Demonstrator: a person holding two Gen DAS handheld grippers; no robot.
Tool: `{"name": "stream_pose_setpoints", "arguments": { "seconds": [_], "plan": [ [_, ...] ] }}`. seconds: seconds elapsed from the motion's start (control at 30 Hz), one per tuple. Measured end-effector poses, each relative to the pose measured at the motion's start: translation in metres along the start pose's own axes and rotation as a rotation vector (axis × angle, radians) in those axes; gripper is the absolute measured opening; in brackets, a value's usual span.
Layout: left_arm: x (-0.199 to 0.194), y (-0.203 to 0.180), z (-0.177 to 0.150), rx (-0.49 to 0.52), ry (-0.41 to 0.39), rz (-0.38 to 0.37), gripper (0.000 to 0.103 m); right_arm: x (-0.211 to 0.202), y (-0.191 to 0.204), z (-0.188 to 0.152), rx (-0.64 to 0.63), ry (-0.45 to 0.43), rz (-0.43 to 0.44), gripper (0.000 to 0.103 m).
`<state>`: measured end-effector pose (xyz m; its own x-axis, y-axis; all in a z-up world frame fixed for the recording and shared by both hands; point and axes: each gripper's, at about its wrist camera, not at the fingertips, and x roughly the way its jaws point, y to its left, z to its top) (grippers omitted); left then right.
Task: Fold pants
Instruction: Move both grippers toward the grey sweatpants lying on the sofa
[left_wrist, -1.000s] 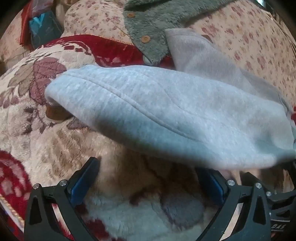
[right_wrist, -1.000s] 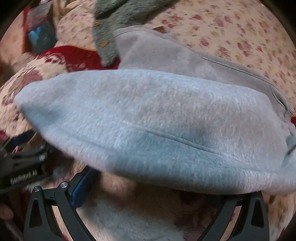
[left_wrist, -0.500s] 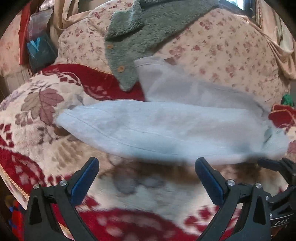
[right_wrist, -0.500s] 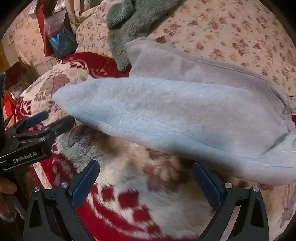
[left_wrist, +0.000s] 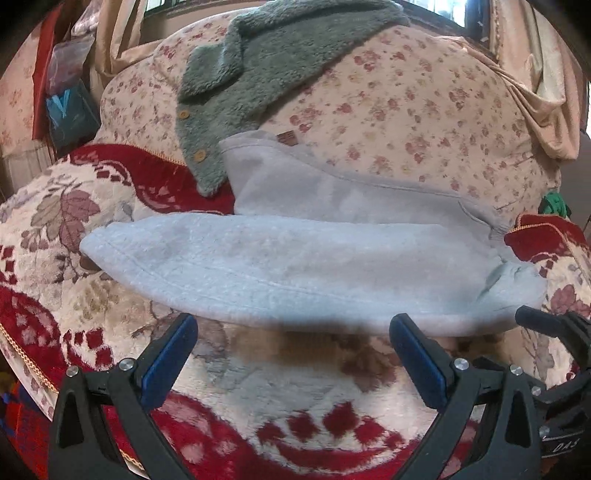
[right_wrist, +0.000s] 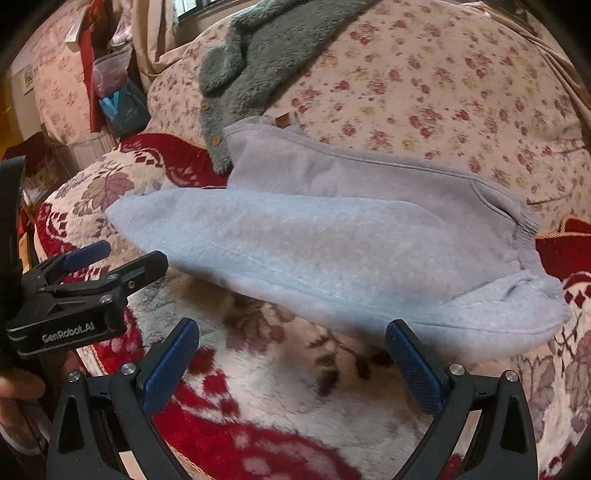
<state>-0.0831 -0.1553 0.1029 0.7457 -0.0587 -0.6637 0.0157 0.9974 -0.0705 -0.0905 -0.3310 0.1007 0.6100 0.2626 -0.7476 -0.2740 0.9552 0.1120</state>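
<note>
The light grey fleece pants (left_wrist: 303, 266) lie folded lengthwise on a red and cream floral blanket (left_wrist: 258, 398), one leg over the other, waistband to the right. They also show in the right wrist view (right_wrist: 332, 243). My left gripper (left_wrist: 291, 354) is open and empty, just short of the pants' near edge. My right gripper (right_wrist: 291, 358) is open and empty, also just short of that edge. The left gripper also shows in the right wrist view (right_wrist: 107, 262), at the left, near the leg cuffs.
A grey-green fuzzy cardigan with buttons (left_wrist: 251, 74) lies on a floral cushion (left_wrist: 424, 110) behind the pants. Bags and red items (left_wrist: 66, 110) stand at the far left. The blanket's corded edge (left_wrist: 22, 354) drops off at the lower left.
Both grippers have pulled back and up from the pants, which were close over the fingers a second ago. The pants now lie flat on the blanket, let go.
</note>
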Motion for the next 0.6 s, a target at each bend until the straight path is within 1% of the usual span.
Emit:
{"name": "stream_pose_setpoints", "arguments": {
  "seconds": [0.1, 0.23, 0.37, 0.6],
  "plan": [
    [-0.004, -0.011, 0.000, 0.034, -0.012, 0.004, 0.103, -0.008, -0.012, -0.003, 0.022, -0.022, -0.007, 0.103],
    [-0.004, -0.014, -0.003, 0.043, -0.024, 0.010, 0.103, -0.011, -0.028, -0.007, 0.062, -0.033, -0.017, 0.103],
    [-0.006, -0.015, -0.002, 0.034, -0.019, 0.027, 0.103, -0.009, -0.043, -0.011, 0.106, -0.037, -0.020, 0.103],
    [-0.003, -0.006, 0.006, 0.005, 0.009, 0.046, 0.103, -0.011, -0.047, -0.009, 0.104, -0.041, -0.042, 0.103]
  ]
}}
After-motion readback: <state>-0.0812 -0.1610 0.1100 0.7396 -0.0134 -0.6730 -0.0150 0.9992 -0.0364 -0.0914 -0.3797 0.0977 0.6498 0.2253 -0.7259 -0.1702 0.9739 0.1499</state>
